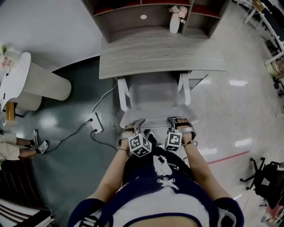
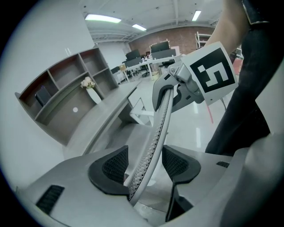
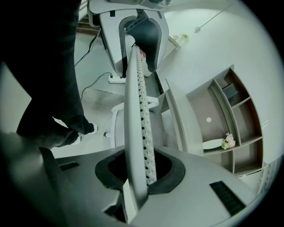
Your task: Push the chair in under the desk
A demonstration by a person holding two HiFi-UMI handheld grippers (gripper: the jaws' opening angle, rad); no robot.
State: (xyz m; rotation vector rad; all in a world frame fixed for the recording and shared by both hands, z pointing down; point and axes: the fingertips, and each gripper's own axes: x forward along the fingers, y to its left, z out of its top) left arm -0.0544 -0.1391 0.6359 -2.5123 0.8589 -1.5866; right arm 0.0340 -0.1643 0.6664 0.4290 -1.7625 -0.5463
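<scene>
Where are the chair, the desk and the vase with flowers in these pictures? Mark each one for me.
chair [image 2: 156, 133], left gripper view, on the perforated edge of its backrest.
desk [image 1: 159, 55], head view, on the middle of its wooden top.
vase [image 1: 174, 25], head view, on its white body below the flowers.

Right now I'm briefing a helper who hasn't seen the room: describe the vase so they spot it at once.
On the grey desk, look to the open shelf unit along its back. The vase stands in the wide lower bay: white, the only thing there holding pink flowers.
</scene>
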